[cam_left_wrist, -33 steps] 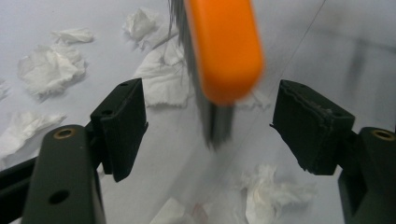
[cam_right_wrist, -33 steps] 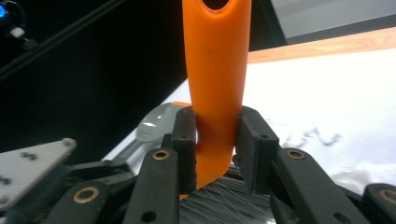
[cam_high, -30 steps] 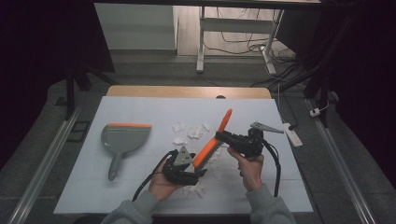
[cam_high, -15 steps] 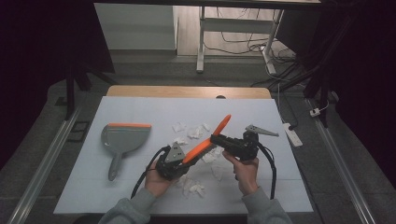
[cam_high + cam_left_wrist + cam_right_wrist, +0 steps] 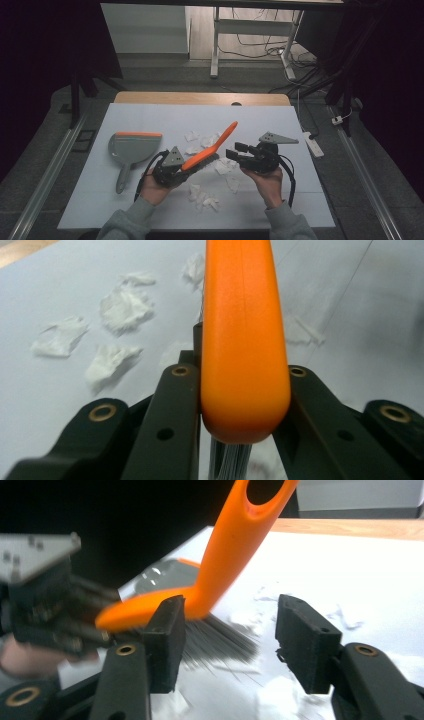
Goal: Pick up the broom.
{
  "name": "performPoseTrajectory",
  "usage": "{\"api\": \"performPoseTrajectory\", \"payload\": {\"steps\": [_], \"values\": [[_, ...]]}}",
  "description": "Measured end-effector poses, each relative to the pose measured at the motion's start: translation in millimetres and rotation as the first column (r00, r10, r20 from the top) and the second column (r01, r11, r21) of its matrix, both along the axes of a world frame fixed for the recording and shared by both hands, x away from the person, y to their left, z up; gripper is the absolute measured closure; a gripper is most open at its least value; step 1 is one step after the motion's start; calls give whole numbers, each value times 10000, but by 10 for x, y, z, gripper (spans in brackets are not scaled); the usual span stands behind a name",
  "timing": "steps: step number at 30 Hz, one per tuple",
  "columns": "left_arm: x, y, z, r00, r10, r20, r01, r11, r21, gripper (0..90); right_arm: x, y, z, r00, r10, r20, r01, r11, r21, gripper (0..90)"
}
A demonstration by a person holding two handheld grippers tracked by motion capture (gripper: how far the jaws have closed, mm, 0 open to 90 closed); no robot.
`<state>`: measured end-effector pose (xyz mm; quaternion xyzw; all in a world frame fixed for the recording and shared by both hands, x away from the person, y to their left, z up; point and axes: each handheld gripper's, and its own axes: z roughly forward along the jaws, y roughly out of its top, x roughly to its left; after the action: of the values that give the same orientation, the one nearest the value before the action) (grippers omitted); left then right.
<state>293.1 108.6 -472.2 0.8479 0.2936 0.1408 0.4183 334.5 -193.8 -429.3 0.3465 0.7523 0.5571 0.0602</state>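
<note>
— High view first: what is the person holding over the table (image 5: 150, 115)?

— The left gripper (image 5: 176, 167) is clamping an orange brush (image 5: 212, 147) by the bristle end of its back, near the middle of the table's front half. The handle is slanting up and away toward the far edge, and the grey bristles are hanging down beside scraps of white paper (image 5: 202, 195).

— And in the left gripper view?

— The rounded end of the brush (image 5: 244, 355) is sitting wedged between the two black jaws, both pressing on its sides, with bristles showing below it.

— What is the right gripper doing?

— The right gripper (image 5: 239, 151) is pointing toward the brush from the right edge's side. Its jaws have just been opening, and they are standing apart now. In the right gripper view the bristles (image 5: 220, 640) are lying between them, but the pads are not pressing on anything.

— Anything else on the table?

— A grey dustpan (image 5: 131, 150) with an orange lip is lying toward the left edge, well apart from the brush, handle pointing at the front edge. More paper scraps are lying scattered around the centre.
</note>
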Motion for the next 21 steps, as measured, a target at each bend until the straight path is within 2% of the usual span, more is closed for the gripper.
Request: {"api": "performPoseTrajectory", "payload": {"steps": [2,4,6,7,11,12,16,18,21], "values": [[16,34,13,9999,-9,-153,12,9998,204,782,-31,-9,71,9986,494,169,-484,9972,-563,406],[28,59,18,9994,-27,-344,38,9994,331,782,-64,1,127,9934,1127,225,-1098,9886,-1027,386],[23,65,33,9993,-63,-371,86,9981,618,781,-102,19,170,9901,1318,479,-1223,9786,-1654,377],[21,66,43,9989,-120,-444,148,9979,633,782,-114,31,186,9877,1467,538,-1344,9732,-1865,367],[6,42,75,9985,-253,-488,297,9954,908,782,-144,73,227,9816,1787,668,-1590,9599,-2311,344],[4,34,79,9984,-323,-472,372,9934,1082,782,-151,86,235,9804,1838,712,-1611,9553,-2480,341],[0,-17,60,9970,-506,-592,581,9894,1328,782,-190,149,258,9744,2061,893,-1683,9331,-3177,333],[-4,-43,59,9962,-631,-608,723,9840,1627,782,-210,184,264,9704,2195,1009,-1729,9228,-3444,334],[-22,-89,70,9942,-858,-652,965,9780,1848,782,-238,245,264,9624,2457,1155,-1826,9006,-3944,334]]}}
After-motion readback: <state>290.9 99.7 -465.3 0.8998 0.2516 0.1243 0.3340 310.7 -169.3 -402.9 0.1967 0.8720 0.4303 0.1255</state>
